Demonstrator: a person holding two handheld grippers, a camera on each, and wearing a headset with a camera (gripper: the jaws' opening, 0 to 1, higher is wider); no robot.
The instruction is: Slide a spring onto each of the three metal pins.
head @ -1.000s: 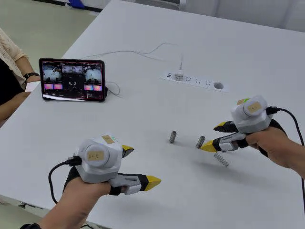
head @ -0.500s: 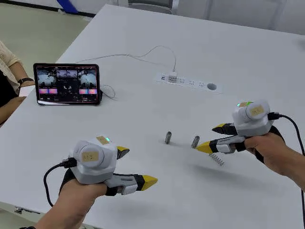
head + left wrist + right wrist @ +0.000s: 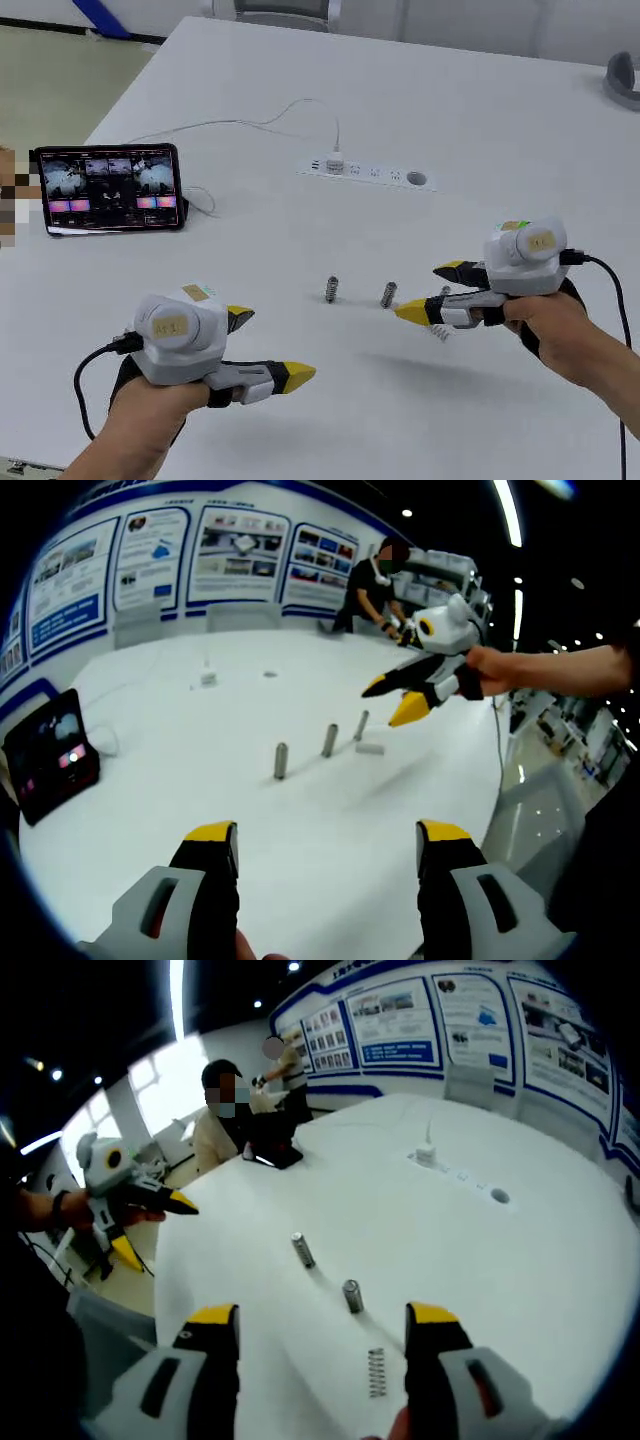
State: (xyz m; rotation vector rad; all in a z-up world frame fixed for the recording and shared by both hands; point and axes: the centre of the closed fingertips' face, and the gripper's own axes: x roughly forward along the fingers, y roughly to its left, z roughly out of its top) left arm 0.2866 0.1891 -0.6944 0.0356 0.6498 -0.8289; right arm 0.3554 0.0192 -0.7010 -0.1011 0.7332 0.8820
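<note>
On the far left a tablet (image 3: 110, 188) stands on the white table (image 3: 330, 440), and over the past second the whole head view has slid, which is the head turning, not the things moving. The left gripper (image 3: 275, 345) still hangs near the table's near edge, its jaws wide apart and holding nothing, well apart from the work. To its right stand the left pin (image 3: 332, 289) and the middle pin (image 3: 388, 294), both ribbed-looking, so each probably already carries a spring. The third pin (image 3: 361, 725) looks thinner and is likely bare. The loose spring (image 3: 376, 1371) lies flat on the table just beside it, where it lay a second ago. The right gripper (image 3: 425, 290) keeps its place above that spring, jaws spread wide and empty, barely shifted against the pins. Little has changed, then: the last spring is not yet gripped, and the next move would be to bring the right jaws down around it.
</note>
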